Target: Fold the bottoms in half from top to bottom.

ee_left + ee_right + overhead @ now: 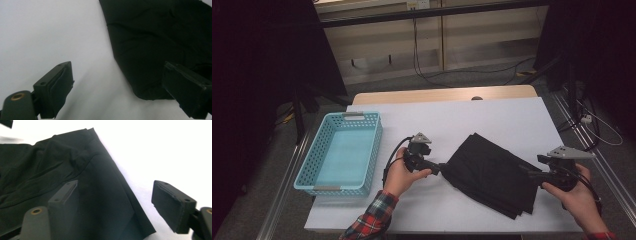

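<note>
A black cloth (489,175) lies folded on the white table top (492,120), right of centre. My left gripper (442,169) is at the cloth's left corner, held by a hand in a plaid sleeve. In the left gripper view its jaws (117,68) stand open, and the rounded cloth corner (160,37) lies by the right jaw. My right gripper (527,172) is at the cloth's right edge. In the right gripper view it (116,186) is open, with the cloth's layered edge (50,170) lying between the jaws and neither pad pressing on it.
A light blue plastic basket (375,142) stands at the table's left side with nothing in it. Black stands and cables are on the floor beyond the table. The table's front edge runs just below both hands.
</note>
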Action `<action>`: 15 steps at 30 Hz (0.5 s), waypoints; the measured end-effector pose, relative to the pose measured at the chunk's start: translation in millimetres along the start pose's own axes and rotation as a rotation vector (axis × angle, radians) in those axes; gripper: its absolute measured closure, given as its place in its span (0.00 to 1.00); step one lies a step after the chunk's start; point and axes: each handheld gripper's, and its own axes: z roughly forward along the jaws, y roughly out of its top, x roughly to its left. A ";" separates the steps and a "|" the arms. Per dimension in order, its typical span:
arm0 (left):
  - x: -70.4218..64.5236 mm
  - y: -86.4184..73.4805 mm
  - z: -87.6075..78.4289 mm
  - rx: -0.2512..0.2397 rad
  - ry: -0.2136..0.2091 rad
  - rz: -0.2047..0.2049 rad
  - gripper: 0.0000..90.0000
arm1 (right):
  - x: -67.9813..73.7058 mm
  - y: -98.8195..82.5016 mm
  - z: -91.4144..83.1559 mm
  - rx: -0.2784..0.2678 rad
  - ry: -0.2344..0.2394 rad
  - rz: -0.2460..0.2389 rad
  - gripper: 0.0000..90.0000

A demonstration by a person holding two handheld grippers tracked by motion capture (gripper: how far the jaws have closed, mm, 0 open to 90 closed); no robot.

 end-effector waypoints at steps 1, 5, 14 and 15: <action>-1.3 -0.4 1.7 0.004 -0.002 -0.003 0.16 | -0.5 0.0 -0.3 0.001 -0.003 0.000 0.24; -6.0 -1.5 6.9 0.019 -0.012 -0.017 0.20 | -1.0 -0.4 -0.4 -0.006 -0.012 0.007 0.22; -9.2 -7.4 13.8 0.062 -0.035 -0.033 0.42 | 0.4 -0.8 0.7 -0.009 -0.013 0.002 0.21; -9.2 -8.2 14.5 0.067 -0.043 -0.036 0.46 | 0.5 -0.9 1.0 -0.008 -0.013 0.002 0.21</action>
